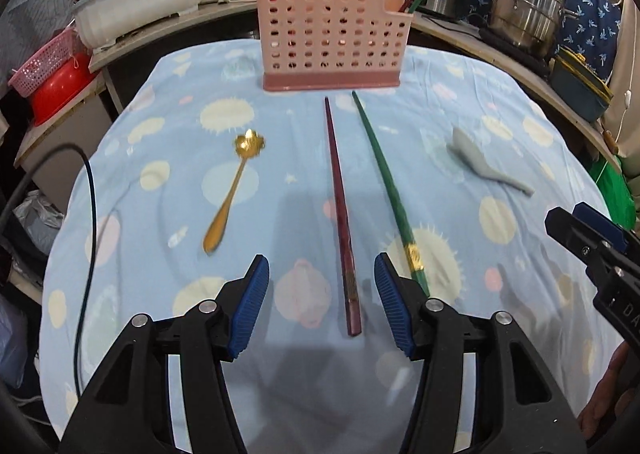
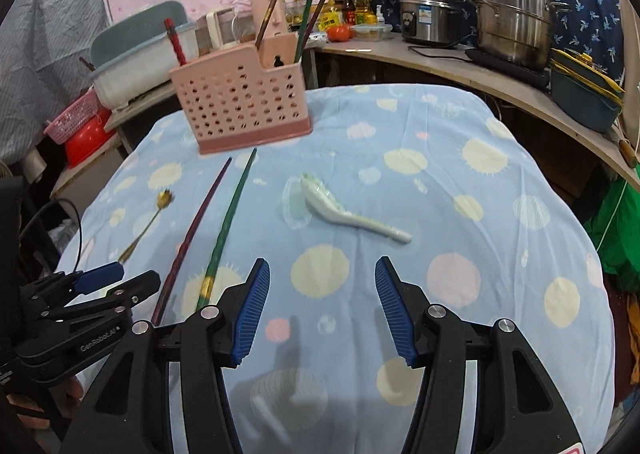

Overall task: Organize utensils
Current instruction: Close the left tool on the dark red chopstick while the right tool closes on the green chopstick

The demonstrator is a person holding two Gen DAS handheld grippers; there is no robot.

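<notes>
A pink perforated utensil holder (image 1: 331, 40) (image 2: 244, 104) stands at the far side of the blue spotted cloth, with several chopsticks in it. On the cloth lie a gold spoon (image 1: 232, 194) (image 2: 150, 220), a dark red chopstick (image 1: 340, 214) (image 2: 192, 230), a green chopstick (image 1: 386, 190) (image 2: 226, 226) and a white ceramic spoon (image 1: 486, 164) (image 2: 348, 214). My left gripper (image 1: 322, 274) (image 2: 116, 278) hovers open over the thick end of the dark red chopstick. My right gripper (image 2: 320, 278) (image 1: 580, 230) is open above bare cloth, short of the white spoon.
Behind the table runs a curved counter (image 2: 460, 62) with steel pots (image 2: 512, 18), a rice cooker (image 2: 430, 16), bottles and a blue-white tub (image 1: 140, 2). A pink basket on a red bowl (image 1: 52, 82) sits at far left. A black cable (image 1: 86, 214) hangs along the table's left edge.
</notes>
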